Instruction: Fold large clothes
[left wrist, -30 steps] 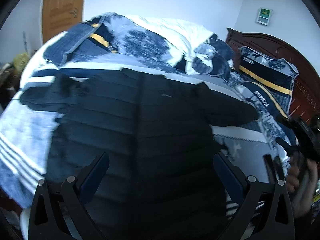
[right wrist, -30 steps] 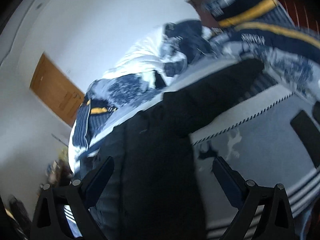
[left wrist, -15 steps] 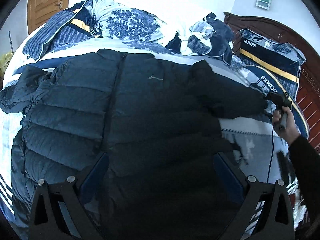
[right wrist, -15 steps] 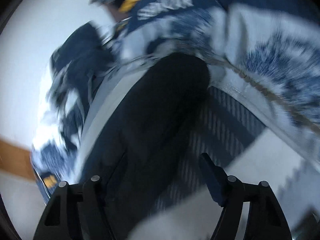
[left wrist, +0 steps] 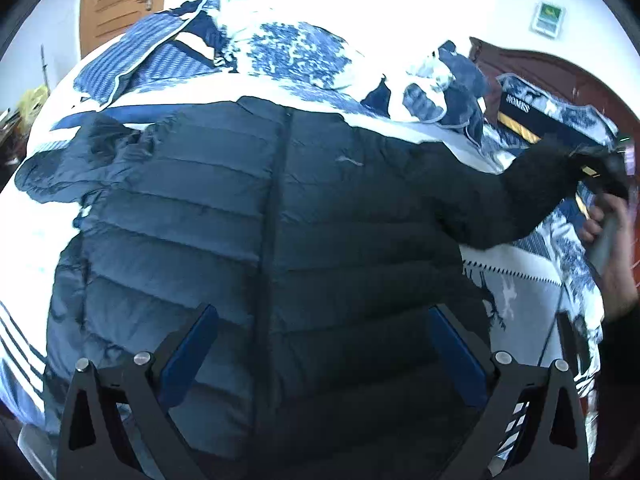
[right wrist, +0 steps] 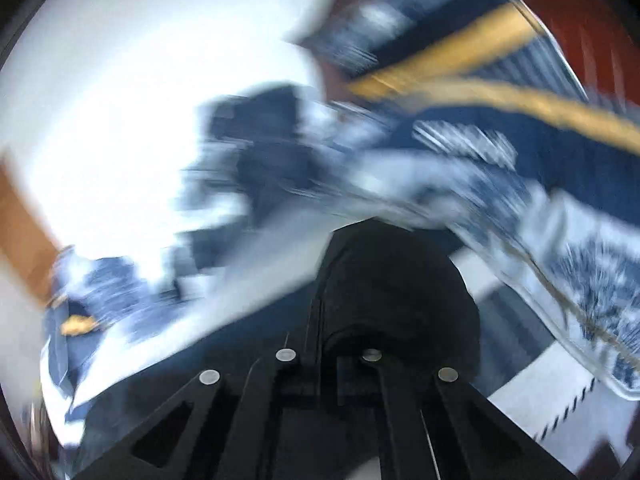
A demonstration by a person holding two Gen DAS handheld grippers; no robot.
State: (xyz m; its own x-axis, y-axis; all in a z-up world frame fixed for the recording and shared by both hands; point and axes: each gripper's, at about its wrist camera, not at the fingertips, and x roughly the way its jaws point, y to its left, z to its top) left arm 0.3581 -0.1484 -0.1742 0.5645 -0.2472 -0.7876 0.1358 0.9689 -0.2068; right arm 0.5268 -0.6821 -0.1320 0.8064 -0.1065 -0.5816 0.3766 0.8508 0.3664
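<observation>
Left wrist view: sits on my left gripper (left wrist: 322,344), looks steeply down and forward over the jacket (left wrist: 248,240) spread on the bed (left wrist: 24,240), toward the headboard (left wrist: 560,76) and door (left wrist: 116,0). Near the hem, whole garment in frame.

Right wrist view: sits on my right gripper (right wrist: 326,320), very near the sleeve cuff (right wrist: 396,280), faces across the bed toward the pillows (right wrist: 540,140). Blurred.

Shared: the jacket's sleeve, pillows, quilt (left wrist: 288,48), door. My left view also catches my right hand (left wrist: 608,240).
</observation>
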